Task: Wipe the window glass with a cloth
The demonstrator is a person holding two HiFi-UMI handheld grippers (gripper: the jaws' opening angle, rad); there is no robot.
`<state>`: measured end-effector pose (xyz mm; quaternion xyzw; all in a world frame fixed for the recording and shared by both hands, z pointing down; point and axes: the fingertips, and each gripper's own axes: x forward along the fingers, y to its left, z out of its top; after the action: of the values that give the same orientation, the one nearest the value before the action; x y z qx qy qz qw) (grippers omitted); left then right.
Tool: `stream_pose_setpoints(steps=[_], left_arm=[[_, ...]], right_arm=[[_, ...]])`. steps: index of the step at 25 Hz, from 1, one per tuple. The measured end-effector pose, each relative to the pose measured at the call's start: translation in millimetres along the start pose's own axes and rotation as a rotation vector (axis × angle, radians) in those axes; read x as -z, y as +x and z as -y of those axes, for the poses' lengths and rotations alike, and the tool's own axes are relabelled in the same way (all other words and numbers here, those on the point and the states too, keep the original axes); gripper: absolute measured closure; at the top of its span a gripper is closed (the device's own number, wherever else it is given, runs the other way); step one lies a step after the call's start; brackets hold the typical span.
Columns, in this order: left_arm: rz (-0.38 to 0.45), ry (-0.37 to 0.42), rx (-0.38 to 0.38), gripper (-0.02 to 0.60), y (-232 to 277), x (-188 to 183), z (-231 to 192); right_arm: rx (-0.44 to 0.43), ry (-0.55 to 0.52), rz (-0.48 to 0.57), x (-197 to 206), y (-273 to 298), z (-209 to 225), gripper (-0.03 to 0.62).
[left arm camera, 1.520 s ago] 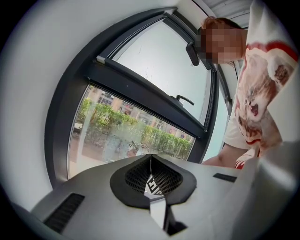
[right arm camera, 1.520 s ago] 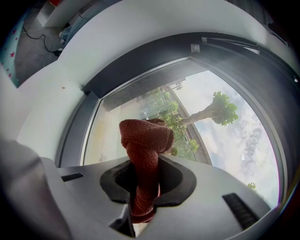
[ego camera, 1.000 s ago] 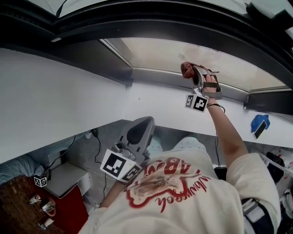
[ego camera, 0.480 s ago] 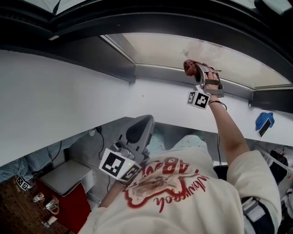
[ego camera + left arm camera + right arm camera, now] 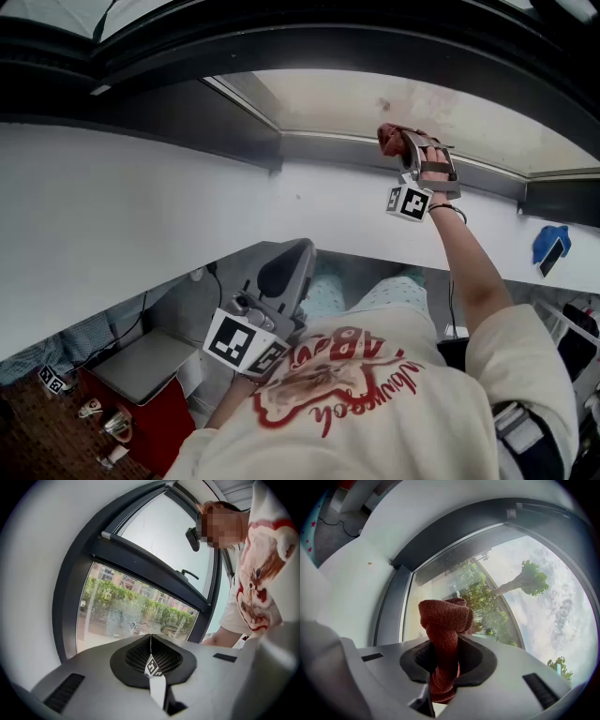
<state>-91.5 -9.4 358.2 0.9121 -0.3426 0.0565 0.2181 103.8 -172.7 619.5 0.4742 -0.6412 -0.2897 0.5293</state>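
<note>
Fingers of the right gripper (image 5: 446, 656) clamped on a bunched red cloth (image 5: 444, 620), which sticks out past the tips. Person's right arm raised; cloth sits far right, at the lower edge of the window glass (image 5: 487, 117), just beside the grey frame (image 5: 328, 150). Contact with the pane not discernible. Left gripper (image 5: 286, 267): fingers pressed together, nothing between them, held low and near against the person's chest, well apart from the cloth.

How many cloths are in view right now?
1. The red cloth is clamped in the right hand-held gripper, at the lower edge of the window glass. A blue thing on the white sill is too small to identify.
</note>
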Motion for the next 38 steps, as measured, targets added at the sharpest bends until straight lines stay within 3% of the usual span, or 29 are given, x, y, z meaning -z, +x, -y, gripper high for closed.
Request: stream_pose_setpoints(steps=[38], left_arm=[[-0.042, -0.012, -0.056, 0.56, -3.7, 22.2, -19.5]], right_arm=[[-0.132, 0.009, -0.061, 17.4, 36.3, -74.6, 0.523]])
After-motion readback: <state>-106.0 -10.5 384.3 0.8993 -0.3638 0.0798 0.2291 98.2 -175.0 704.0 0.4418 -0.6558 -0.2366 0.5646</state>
